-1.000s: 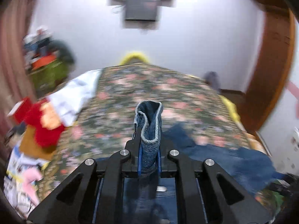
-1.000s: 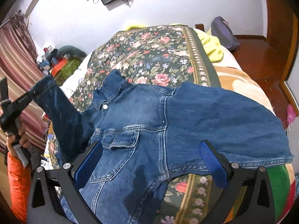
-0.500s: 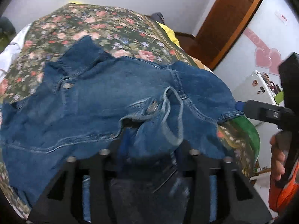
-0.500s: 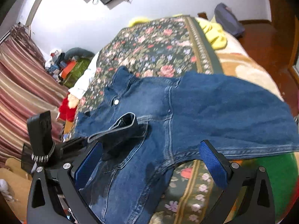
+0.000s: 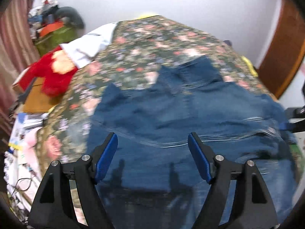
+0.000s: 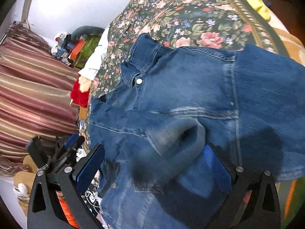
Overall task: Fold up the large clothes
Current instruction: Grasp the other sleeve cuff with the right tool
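Denim jacket [image 6: 190,99] lies spread on the floral bedspread [image 6: 190,19], front side up, snap button [image 6: 139,80] at the collar visible. In the right wrist view the collar [image 6: 144,45] points away from the fingers and up-left; the hem end runs down under the fingers and out of frame, so the long axis runs roughly along the finger direction, tilted slightly left. A sleeve cuff [image 6: 181,133] lies folded across the chest, blurred, just ahead of the right gripper [image 6: 152,164], between its two fingers.

Edges: left of the fingers the jacket reaches the bed's side edge; beyond it a red plush toy [image 6: 79,95], white cloth [image 6: 95,61] and striped curtain [image 6: 32,95] crowd that side. To the right the jacket body spreads wide toward the bed's other edge, with bare floral cover ahead of the collar.

Right gripper: fingers wide apart, blue pads [image 6: 89,168] showing, nothing between them; hangs low over the lower front of the jacket, contact cannot be told.

Left gripper [image 5: 152,152]: fingers likewise wide, holding nothing, poised over the jacket [image 5: 181,118] near its lower part. Frame is motion-blurred. In the right wrist view the left gripper sits at the far left, off the bed's edge.
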{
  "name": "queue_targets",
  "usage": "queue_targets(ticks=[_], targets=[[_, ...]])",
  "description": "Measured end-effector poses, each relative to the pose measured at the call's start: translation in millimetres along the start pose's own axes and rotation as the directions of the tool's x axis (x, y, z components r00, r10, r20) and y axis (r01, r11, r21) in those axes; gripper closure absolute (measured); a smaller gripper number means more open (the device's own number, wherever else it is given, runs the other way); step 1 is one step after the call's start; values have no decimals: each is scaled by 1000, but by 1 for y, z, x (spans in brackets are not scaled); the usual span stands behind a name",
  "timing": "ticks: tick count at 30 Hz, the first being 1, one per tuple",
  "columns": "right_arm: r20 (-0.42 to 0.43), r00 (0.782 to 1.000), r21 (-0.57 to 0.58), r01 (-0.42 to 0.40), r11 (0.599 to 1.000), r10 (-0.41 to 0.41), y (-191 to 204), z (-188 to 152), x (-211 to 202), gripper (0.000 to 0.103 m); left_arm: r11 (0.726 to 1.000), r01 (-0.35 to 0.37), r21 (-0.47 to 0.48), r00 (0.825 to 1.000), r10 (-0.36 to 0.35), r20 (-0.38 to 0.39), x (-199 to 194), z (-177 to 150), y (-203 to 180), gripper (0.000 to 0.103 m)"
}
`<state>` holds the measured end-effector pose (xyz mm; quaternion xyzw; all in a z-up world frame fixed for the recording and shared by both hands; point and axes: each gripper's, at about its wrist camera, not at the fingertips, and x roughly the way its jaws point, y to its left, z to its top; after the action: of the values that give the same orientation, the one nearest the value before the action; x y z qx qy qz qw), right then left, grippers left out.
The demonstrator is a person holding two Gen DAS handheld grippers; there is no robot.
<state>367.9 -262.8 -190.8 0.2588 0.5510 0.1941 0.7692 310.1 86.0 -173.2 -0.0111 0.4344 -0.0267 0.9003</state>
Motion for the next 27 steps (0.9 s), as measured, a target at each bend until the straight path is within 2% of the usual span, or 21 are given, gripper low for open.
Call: queue_targets(ticks=[2,4,8,10,12,15,18,19,23,25,26,27], targets=[[-29,1000,18,-10,1000,10,1,6,11,0,997,-56,-44,998,55,-26,11,-6,23,27],[-64,998,35,10,999,-8,-1,7,24,0,993,-81,-91,996,77,-49,22,-11,46,27],[-110,993,36,55,998,-51,-8,4,43,0,978,-112,-175,991,97,-91,38,-24,79,28],[-108,992,4,72,997,-71,-4,2,45,1,970,-117,-214,988,92,-124,51,-32,96,28],[-87,992,-23,88,996,-90,0,3,46,6,964,-121,-238,985,86,-151,58,-37,103,28],[-61,991,-50,115,992,-118,2,9,53,25,966,-86,-244,990,54,-132,59,-34,109,28],[-37,986,-49,163,985,-165,0,20,64,45,972,-63,-225,996,46,-82,55,-10,109,28],[-29,984,-62,173,983,-175,1,23,65,59,974,-64,-217,996,50,-72,56,-1,108,28],[5,988,-110,151,982,-151,11,30,61,67,979,-78,-186,996,69,-57,75,38,108,28],[50,987,-154,162,975,-156,23,32,53,69,985,-41,-170,997,29,-71,93,56,105,37],[76,984,-180,172,969,-161,29,33,48,70,986,-42,-163,995,27,-91,103,62,102,51],[105,981,-209,180,961,-161,37,34,41,71,986,-58,-157,992,39,-118,114,68,101,72]])
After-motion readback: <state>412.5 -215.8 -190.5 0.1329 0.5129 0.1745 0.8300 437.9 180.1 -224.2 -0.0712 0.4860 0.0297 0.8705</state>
